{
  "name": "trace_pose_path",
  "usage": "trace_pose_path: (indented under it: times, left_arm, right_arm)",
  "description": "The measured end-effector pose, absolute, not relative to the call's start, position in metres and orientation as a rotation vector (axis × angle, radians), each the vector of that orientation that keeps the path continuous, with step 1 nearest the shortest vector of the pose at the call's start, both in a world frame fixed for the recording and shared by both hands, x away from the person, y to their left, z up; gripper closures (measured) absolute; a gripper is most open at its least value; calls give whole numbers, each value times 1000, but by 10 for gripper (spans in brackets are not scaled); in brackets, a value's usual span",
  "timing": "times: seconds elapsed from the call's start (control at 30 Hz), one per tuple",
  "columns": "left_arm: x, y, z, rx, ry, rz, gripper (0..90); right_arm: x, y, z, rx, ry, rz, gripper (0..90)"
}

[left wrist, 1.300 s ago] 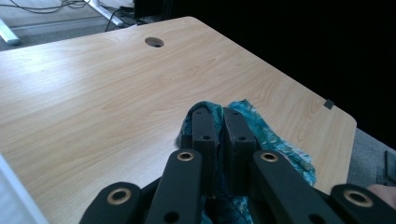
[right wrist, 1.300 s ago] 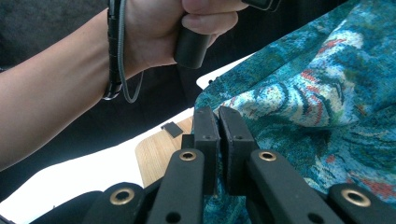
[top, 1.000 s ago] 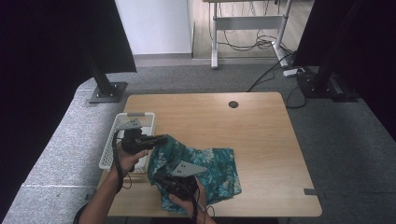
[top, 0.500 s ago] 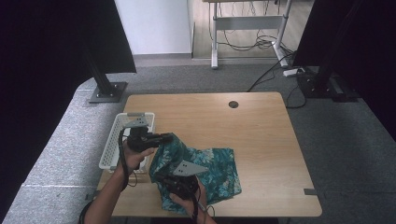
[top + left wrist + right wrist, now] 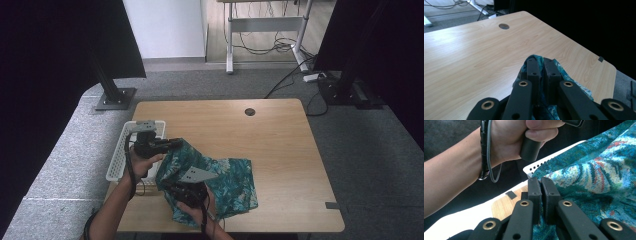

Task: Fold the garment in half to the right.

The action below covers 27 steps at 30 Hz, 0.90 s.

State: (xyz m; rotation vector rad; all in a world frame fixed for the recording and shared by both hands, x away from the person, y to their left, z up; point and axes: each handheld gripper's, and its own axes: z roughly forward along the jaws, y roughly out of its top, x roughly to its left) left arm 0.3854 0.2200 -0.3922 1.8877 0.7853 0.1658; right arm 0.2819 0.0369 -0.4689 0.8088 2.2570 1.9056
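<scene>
Left gripper (image 5: 172,144) lifted cloth (image 5: 230,177) edge higher, nearer basket (image 5: 119,159); jaws clamped on fabric; right gripper (image 5: 172,189) pinching cloth's near edge on table (image 5: 280,140).

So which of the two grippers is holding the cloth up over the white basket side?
The left gripper: it pinches the teal patterned cloth at its raised corner beside the white basket. The right gripper grips the cloth's near edge, lower, closer to the person.

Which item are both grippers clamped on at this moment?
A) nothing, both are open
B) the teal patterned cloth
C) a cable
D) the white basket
B: the left gripper and the right gripper each have their jaws closed on the teal patterned cloth, with fabric pinched between them.
</scene>
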Motion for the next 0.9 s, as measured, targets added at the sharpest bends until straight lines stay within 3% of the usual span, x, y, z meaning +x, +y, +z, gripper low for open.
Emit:
trace_pose_path:
  times: [0.9]
  left_arm:
    - [376,229,-382,1876,786,196,840]
  right_arm:
    - [276,43,-458,748,2267,1930,865]
